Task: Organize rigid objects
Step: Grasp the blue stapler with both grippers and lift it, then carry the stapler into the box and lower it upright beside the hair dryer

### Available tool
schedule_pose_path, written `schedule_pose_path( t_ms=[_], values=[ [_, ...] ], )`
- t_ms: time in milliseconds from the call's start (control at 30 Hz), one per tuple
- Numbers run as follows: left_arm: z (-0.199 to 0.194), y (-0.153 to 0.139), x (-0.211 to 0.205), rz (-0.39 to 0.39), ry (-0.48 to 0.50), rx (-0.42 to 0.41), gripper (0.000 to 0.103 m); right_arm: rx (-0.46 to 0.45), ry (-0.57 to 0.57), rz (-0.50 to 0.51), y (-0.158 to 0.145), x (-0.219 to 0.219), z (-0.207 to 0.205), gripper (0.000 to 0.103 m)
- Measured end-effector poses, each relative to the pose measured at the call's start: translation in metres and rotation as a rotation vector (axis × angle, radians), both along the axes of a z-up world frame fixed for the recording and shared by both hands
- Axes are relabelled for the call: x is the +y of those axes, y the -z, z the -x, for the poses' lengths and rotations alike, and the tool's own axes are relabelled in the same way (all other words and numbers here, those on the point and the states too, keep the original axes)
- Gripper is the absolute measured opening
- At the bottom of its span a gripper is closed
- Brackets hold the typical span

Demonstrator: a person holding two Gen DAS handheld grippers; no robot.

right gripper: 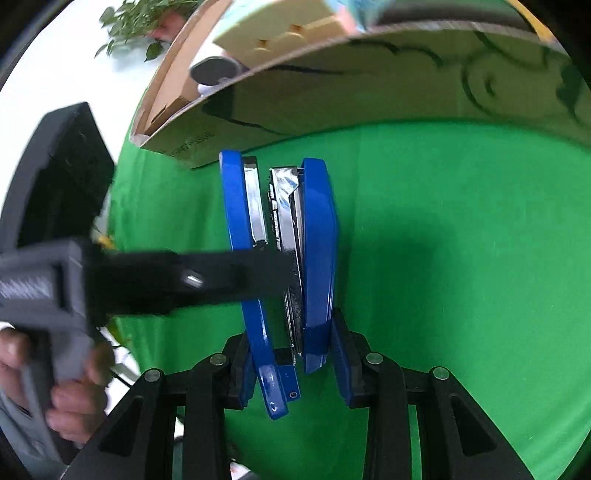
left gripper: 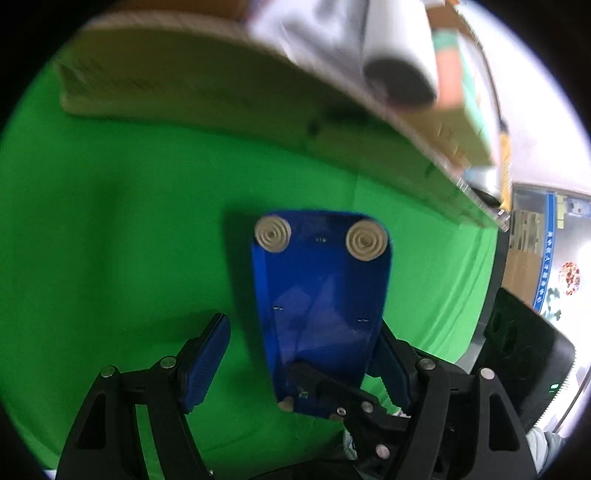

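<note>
A blue stapler (right gripper: 314, 251) with chrome inner parts is held on its side above the green cloth. My right gripper (right gripper: 291, 363) is shut on its rear end. In the left wrist view I see the stapler's blue underside (left gripper: 321, 295) with two pale round feet. My left gripper (left gripper: 299, 354) is open around it; its right finger (left gripper: 391, 362) lies against the stapler's edge and the left finger (left gripper: 207, 362) stands apart. In the right wrist view a black finger of the left gripper (right gripper: 207, 277) reaches in between the stapler's base and its arm.
A cardboard box (right gripper: 351, 85) stands behind the stapler, with a white roll (left gripper: 391, 55) and wooden pieces (right gripper: 280, 33) inside. The green cloth (left gripper: 110, 240) covers the table. A green plant (right gripper: 140, 18) stands at the far left. A hand (right gripper: 70, 398) holds the left gripper's handle.
</note>
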State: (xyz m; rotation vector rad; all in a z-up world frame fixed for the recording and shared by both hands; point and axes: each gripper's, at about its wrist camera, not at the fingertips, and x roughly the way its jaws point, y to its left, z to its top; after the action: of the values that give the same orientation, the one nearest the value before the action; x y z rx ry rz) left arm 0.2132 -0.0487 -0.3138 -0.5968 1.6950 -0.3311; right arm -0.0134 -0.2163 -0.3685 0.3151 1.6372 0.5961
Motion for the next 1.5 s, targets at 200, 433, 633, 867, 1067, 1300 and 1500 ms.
schedule_pose_path(
  t_ms=[200, 433, 633, 867, 1067, 1300, 1500],
  values=[
    [0.002, -0.006, -0.034, -0.050, 0.055, -0.012, 0.055, 0.038, 0.000, -0.038, 0.004, -0.018, 0.005, 0.032],
    [0.001, -0.051, -0.071, -0.072, 0.118, -0.113, 0.055, 0.014, 0.019, -0.044, -0.019, -0.042, 0.006, 0.032],
    [-0.013, -0.130, -0.085, -0.112, 0.112, -0.264, 0.055, -0.127, 0.007, -0.023, -0.088, -0.052, -0.020, 0.032],
    [-0.045, -0.193, -0.056, -0.118, 0.118, -0.389, 0.054, -0.294, 0.000, 0.010, -0.153, -0.033, -0.054, 0.032],
    [-0.072, -0.208, -0.019, -0.097, 0.098, -0.441, 0.054, -0.326, 0.001, 0.030, -0.176, 0.009, -0.103, 0.032],
    [-0.089, -0.196, 0.035, -0.075, 0.064, -0.431, 0.054, -0.296, -0.022, 0.063, -0.171, 0.082, -0.132, 0.033],
    [-0.115, -0.171, 0.077, -0.074, 0.016, -0.378, 0.054, -0.241, 0.011, 0.047, -0.134, 0.124, -0.160, 0.033]
  ],
)
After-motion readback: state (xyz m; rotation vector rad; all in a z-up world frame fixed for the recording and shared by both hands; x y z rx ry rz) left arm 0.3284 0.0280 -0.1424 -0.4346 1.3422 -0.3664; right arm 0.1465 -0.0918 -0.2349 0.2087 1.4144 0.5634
